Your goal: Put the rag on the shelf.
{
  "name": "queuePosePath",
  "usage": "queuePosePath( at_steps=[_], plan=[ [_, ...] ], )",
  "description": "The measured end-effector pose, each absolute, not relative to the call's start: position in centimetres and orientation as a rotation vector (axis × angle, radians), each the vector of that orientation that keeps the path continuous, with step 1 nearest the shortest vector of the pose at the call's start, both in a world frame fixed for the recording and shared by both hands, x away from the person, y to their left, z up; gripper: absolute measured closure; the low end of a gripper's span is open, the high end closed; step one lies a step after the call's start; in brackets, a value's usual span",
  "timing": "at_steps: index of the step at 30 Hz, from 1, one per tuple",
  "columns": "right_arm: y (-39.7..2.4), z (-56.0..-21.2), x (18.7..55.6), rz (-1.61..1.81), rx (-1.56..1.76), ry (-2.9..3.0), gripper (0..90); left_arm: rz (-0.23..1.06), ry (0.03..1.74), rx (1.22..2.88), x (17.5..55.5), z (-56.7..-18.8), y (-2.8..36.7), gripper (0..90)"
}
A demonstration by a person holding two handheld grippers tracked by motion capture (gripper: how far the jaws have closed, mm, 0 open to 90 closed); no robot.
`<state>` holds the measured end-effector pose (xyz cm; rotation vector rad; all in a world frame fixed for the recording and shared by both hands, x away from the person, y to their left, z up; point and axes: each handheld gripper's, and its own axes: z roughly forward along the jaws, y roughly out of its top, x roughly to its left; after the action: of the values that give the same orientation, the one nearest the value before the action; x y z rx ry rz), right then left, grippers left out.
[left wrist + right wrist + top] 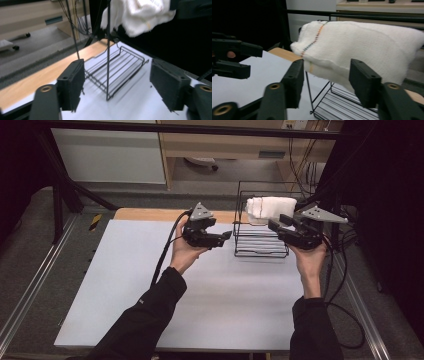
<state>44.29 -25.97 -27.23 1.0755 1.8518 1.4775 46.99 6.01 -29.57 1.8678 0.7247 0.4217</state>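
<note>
Here, both hand-held grippers, left (227, 236) and right (272, 226), hang open beside the rack (260, 251); the towel (270, 208) just ahead of the right likely gets grasped next.

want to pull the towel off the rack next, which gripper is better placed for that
Probably right: the right gripper is open and points straight at the white towel draped over the wire rack. The left gripper faces the rack's side, below the towel.

We see open white table (200, 305) between and in front of the two grippers, free to cross. At the far right, a black wire rack (261, 227) stands in the way, its upright rods rising ahead of both. A white towel (271, 208) draped over its top closes the upper opening.
</note>
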Motion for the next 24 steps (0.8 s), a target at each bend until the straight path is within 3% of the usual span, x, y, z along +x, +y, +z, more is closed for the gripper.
queuePosePath(
  at_steps=[8, 15, 24],
  plan=[
    [-24.9, -28.4, 43.0, 1.506, 1.087, 1.934, 15.4, 0.406, 0.790, 1.867, 45.6, -32.5, 10.8, 11.0],
    [-24.4, -30.4, 42.4, 1.479, 1.098, 2.007, 5.3, 0.427, 0.842, 1.875, 43.7, -34.8, 16.0, 7.8],
    [-23.6, -32.8, 41.4, 1.472, 1.075, 2.081, 2.2, 0.456, 0.921, 1.882, 41.2, -37.7, 22.2, 7.3]
  ],
)
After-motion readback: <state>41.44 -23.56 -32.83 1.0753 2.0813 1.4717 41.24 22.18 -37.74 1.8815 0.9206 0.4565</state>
